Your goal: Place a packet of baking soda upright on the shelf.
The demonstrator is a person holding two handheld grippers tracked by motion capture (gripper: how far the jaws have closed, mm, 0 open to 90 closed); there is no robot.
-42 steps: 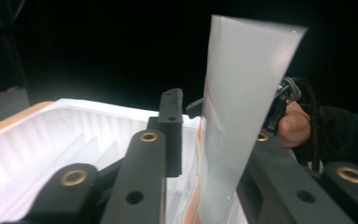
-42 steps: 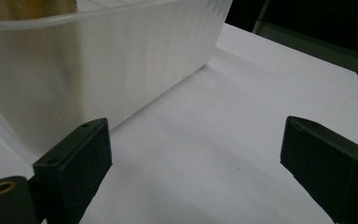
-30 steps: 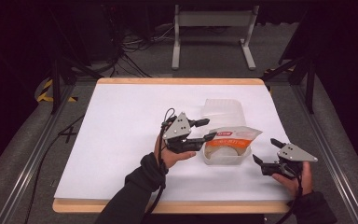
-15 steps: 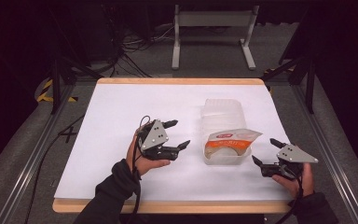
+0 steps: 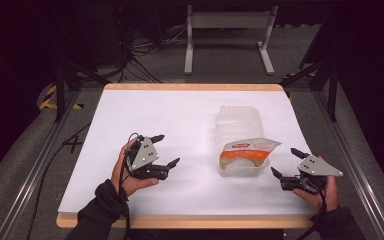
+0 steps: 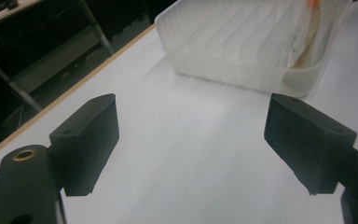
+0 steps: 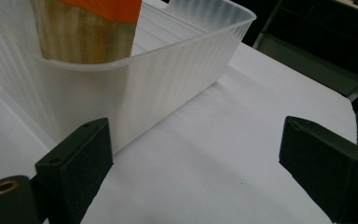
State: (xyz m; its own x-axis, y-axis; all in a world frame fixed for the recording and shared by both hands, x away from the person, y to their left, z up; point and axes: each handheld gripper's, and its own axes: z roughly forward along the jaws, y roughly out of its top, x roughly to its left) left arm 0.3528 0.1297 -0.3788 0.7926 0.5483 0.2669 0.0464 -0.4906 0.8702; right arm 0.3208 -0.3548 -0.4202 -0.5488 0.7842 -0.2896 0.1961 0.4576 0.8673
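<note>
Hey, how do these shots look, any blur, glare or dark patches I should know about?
High view: the white table is brightly and evenly lit, the room around it nearly black, the picture a little soft. Left gripper view: the near black pads look soft, and the translucent bin is washed out. Right gripper view: the bin wall is fairly sharp, with a mild sheen.

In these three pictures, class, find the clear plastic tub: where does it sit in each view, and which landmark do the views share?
High view: the tub stands right of centre on the white table.
Left gripper view: the tub is at the top, right of centre, beyond the open jaws.
Right gripper view: the tub is at upper left, close.
Shared landmark: the orange-labelled bag in the tub.
</note>
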